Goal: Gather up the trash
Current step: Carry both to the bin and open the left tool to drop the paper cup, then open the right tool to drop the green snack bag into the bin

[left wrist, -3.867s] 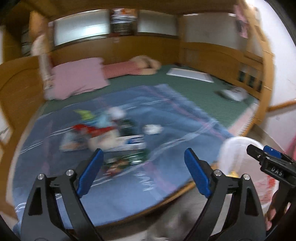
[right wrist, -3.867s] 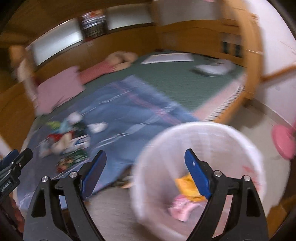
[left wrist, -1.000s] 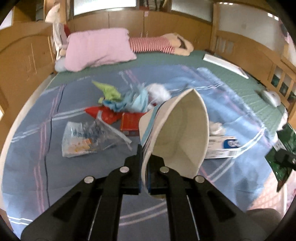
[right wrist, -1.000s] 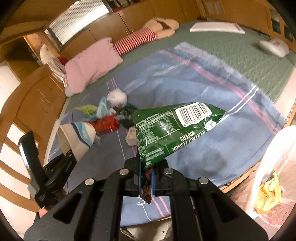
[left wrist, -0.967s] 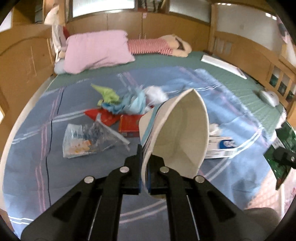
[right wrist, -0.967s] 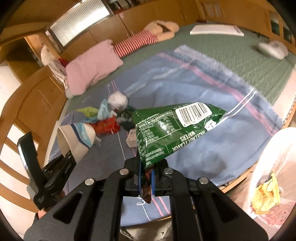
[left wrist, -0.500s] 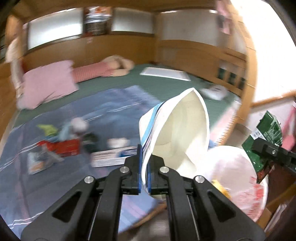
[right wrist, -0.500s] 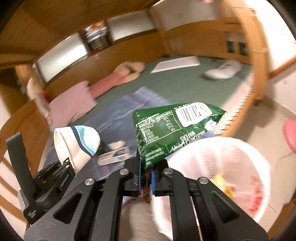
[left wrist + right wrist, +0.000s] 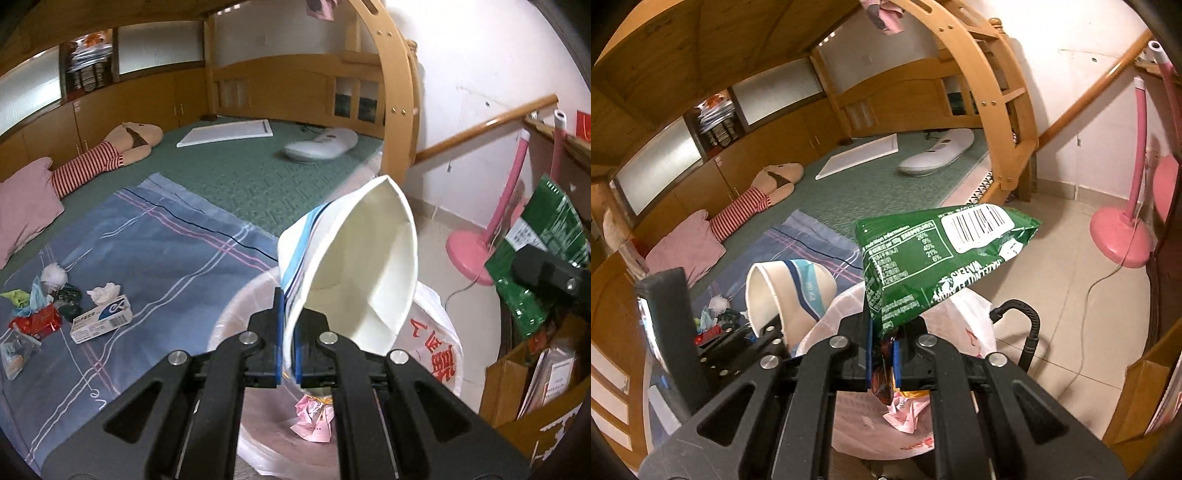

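A wide bed (image 9: 236, 184) with a blue striped blanket (image 9: 140, 258) fills the left of both views. Bottom centre, a white plastic-lined trash bin (image 9: 436, 332) holds crumpled wrappers. Above it, the left gripper (image 9: 290, 354) fingers pinch a squashed white paper cup with blue stripes (image 9: 365, 258). The right gripper (image 9: 882, 363) fingers clamp a green foil snack bag (image 9: 934, 258). Leftover litter (image 9: 55, 310) lies far left on the blanket.

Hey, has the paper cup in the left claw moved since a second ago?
Yes. The paper cup has swung away from the trash pile on the blanket and now hangs over the trash bag.
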`<state>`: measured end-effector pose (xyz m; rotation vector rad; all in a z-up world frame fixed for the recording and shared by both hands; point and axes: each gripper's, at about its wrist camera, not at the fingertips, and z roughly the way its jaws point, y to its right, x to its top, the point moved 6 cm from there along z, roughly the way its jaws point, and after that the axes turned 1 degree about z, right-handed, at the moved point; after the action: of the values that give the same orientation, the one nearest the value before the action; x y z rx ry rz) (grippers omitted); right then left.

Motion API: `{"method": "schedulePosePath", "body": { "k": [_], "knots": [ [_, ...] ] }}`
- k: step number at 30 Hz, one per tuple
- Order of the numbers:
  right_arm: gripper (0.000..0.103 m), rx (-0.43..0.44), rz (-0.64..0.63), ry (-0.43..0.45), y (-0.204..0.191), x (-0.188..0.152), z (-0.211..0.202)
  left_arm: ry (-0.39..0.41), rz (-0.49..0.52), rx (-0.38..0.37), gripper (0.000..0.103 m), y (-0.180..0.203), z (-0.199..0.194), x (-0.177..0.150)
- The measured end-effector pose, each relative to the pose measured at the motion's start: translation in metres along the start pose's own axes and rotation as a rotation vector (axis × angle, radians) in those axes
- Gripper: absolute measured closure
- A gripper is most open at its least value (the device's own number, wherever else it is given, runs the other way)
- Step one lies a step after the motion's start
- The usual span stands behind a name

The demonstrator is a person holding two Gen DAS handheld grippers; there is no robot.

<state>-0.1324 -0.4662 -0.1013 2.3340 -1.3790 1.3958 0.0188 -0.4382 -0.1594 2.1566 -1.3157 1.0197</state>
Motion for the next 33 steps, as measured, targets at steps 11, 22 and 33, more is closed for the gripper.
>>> {"method": "schedulePosePath", "body": {
  "k": [11,22,33],
  "knots": [
    [0.094,-0.001,0.024,0.000,0.014,0.000,-0.003,-0.006,0.011,0.041,0.046,0.005,0.007,-0.001],
    [0.094,0.013,0.021,-0.038,0.010,-0.004,0.011,0.012,-0.027,0.086,0.024,-0.015,-0.007,0.001],
    [0.017,-0.057,-0.014,-0.250,0.008,-0.038,0.080,0.046,-0.083,0.166,0.022,-0.057,-0.035,0.003]
  ]
}}
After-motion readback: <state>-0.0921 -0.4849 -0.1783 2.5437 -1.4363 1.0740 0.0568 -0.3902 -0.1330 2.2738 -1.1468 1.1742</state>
